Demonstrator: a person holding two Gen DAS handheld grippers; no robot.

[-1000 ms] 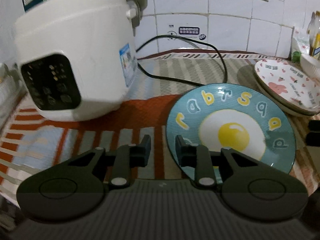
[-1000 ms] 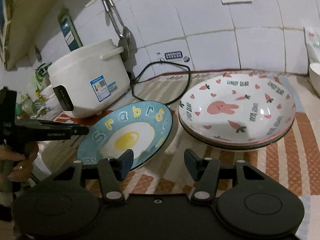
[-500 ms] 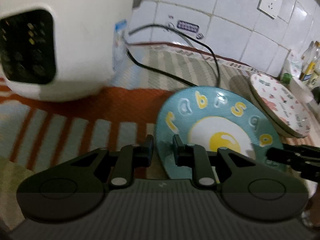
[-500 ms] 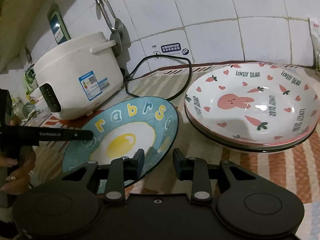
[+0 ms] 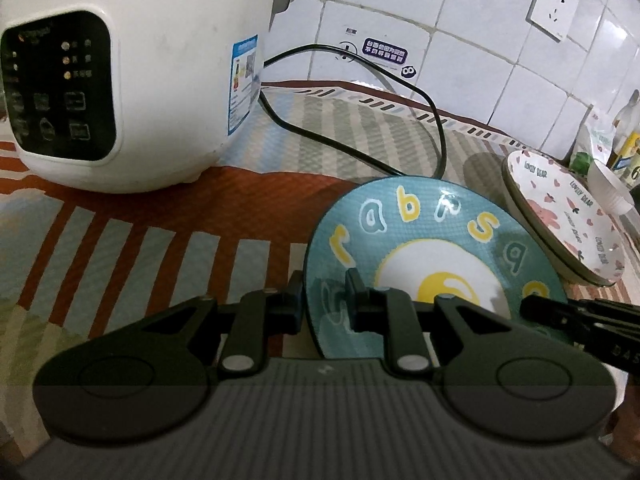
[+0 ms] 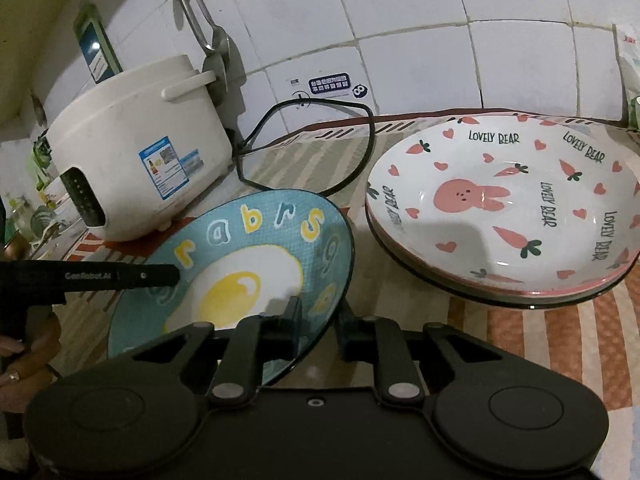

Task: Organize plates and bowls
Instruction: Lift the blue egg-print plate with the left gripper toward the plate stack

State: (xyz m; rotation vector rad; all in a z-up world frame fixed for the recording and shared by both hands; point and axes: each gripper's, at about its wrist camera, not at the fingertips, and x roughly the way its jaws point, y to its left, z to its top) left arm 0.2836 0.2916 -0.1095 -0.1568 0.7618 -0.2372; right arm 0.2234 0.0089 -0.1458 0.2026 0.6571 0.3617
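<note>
Egg-print blue plate sits gripped at opposite rims, left claw shut on it, right claw closing on it, bunny plates at right.

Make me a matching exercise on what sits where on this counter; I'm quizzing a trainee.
Things:
1. blue plate
2. bunny plate
3. rice cooker
4. spoon

Descriptions:
A. hangs on the tiled wall
B. tops a stack of plates
C. white, with a cord plugged into its back
D. rim sits between the jaws of both hand-held grippers

Pairs: 1-D, 2-B, 3-C, 4-A
</note>
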